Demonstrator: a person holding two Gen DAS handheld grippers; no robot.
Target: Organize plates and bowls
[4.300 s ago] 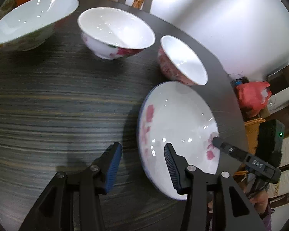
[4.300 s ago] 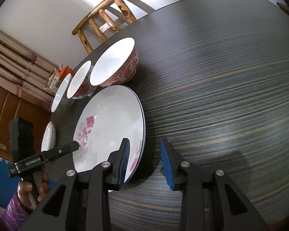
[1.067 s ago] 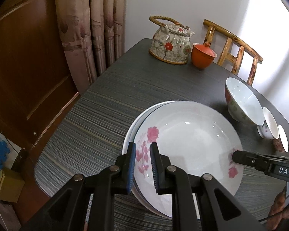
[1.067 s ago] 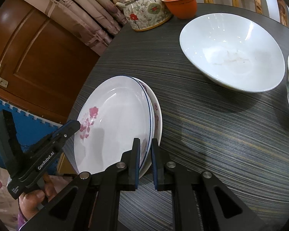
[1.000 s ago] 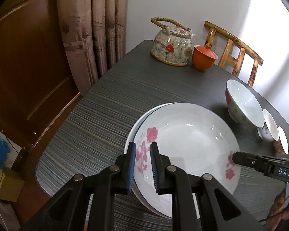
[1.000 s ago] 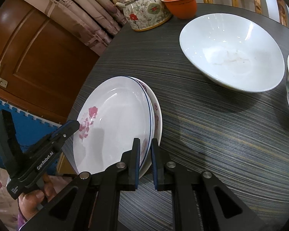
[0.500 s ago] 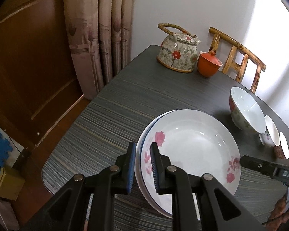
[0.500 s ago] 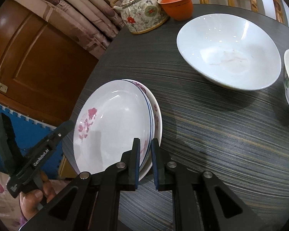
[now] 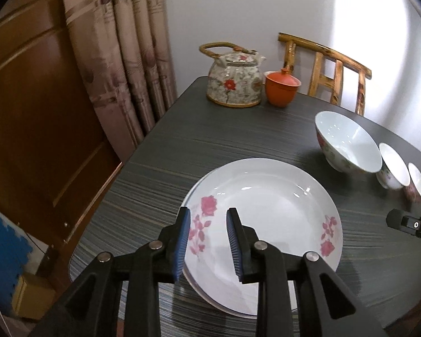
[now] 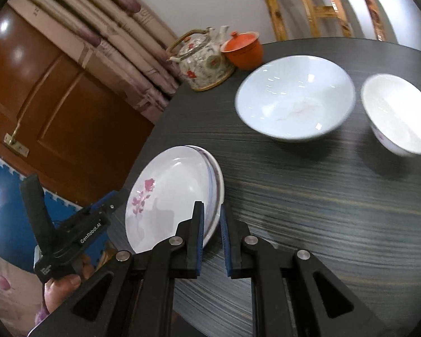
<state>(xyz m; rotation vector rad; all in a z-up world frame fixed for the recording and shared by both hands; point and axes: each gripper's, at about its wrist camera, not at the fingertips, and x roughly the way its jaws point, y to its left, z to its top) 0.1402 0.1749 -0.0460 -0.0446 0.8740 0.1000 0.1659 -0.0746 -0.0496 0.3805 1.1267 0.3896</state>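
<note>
Two white plates with pink flowers (image 9: 266, 210) lie stacked near the dark table's left edge, the stacked plates (image 10: 171, 196) also showing in the right wrist view. My left gripper (image 9: 207, 238) straddles the top plate's near rim; its jaws are opening and the pads stand clear of the rim. The left gripper (image 10: 109, 200) shows at the stack's far side in the right wrist view. My right gripper (image 10: 212, 233) is shut to a narrow slit and holds nothing. From the left wrist view, the right gripper (image 9: 393, 220) sits apart from the plate's right edge.
A large white bowl (image 9: 348, 146) and two smaller bowls (image 9: 394, 168) stand in a row to the right. A floral teapot (image 9: 233, 84) and an orange lidded cup (image 9: 282, 87) sit at the far edge before a wooden chair (image 9: 325, 64). Curtain and door are left.
The top plate has settled flat onto the lower one. My left jaws have widened off its rim. The right gripper has drawn back and up from the opposite rim.
</note>
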